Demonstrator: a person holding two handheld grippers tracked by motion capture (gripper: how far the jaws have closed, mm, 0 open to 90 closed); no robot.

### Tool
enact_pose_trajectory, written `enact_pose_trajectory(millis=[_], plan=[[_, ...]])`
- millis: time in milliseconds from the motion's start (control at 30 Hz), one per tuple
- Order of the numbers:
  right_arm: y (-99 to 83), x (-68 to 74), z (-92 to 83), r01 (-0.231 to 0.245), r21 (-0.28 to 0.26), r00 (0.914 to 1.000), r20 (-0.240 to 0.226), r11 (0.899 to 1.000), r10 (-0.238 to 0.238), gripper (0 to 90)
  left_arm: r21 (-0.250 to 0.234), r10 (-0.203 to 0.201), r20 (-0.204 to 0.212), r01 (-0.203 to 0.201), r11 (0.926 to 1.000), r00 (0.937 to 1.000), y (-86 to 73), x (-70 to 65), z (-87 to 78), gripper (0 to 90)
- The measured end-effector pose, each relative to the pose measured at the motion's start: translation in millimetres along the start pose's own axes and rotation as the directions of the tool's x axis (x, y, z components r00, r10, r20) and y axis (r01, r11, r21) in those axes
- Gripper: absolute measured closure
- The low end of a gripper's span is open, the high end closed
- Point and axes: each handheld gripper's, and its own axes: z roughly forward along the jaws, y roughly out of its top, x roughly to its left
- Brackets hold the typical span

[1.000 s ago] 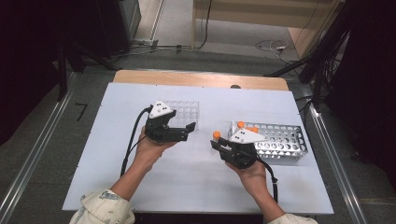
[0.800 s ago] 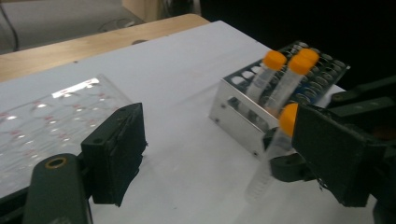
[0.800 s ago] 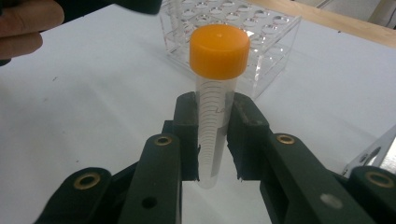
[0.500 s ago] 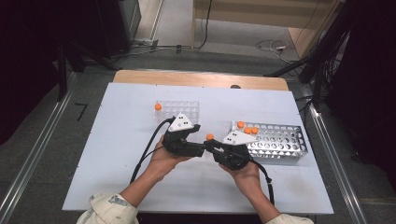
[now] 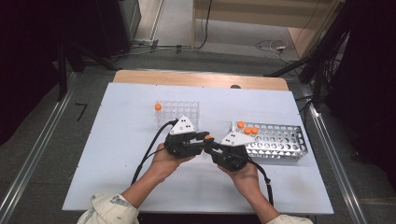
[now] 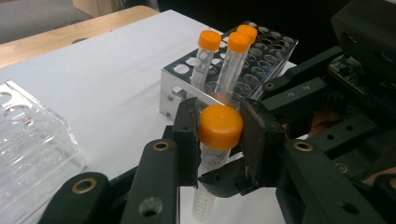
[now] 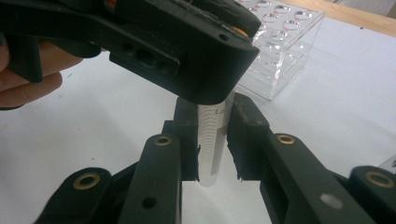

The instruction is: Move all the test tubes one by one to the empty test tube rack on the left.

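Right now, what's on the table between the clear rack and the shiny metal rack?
In the high view, both grippers meet between the clear rack and the metal rack, holding one orange-capped tube together.

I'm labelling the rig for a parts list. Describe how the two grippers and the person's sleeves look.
Both the left gripper and the right gripper are black, built from bolted link bars with brass-coloured pivot bushings and flat black jaws. Each carries a grey three-cornered plate with small dark dots on top. A black cable trails from each toward the person. The sleeves are pale beige, like a work jacket.
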Motion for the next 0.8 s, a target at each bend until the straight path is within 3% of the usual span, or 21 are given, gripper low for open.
enact_pose_trajectory(millis=[300, 433, 567, 800], plan=[[-0.2, -0.2, -0.4, -0.008, -0.002, 0.9999, -0.013, 1.0, 0.008, 70.4, -0.003, -0.004, -0.001, 0.004, 1.0, 1.0, 0.5, 0.5, -1.2, 71.0], [-0.5, -0.4, 0.6, -0.002, 0.012, 0.9996, -0.03, 1.0, 0.003, 50.9, -0.003, -0.01, -0.004, 0.01, 0.9999, 0.9999, 1.0, 2.3, -2.4, 71.0], [-1.5, -0.8, 0.2, -0.01, 0.022, 0.9996, -0.025, 1.0, 0.01, 39.3, -0.013, -0.02, -0.032, 0.02, 0.9997, 0.9993, 2.8, 8.8, -7.5, 71.0], [-3.0, -2.4, -1.0, -0.012, 0.034, 0.9998, -0.013, 0.999, 0.013, 33.3, -0.041, -0.067, -0.089, 0.064, 0.9971, 0.9938, 8.3, 32.9, -22.2, 70.9]])
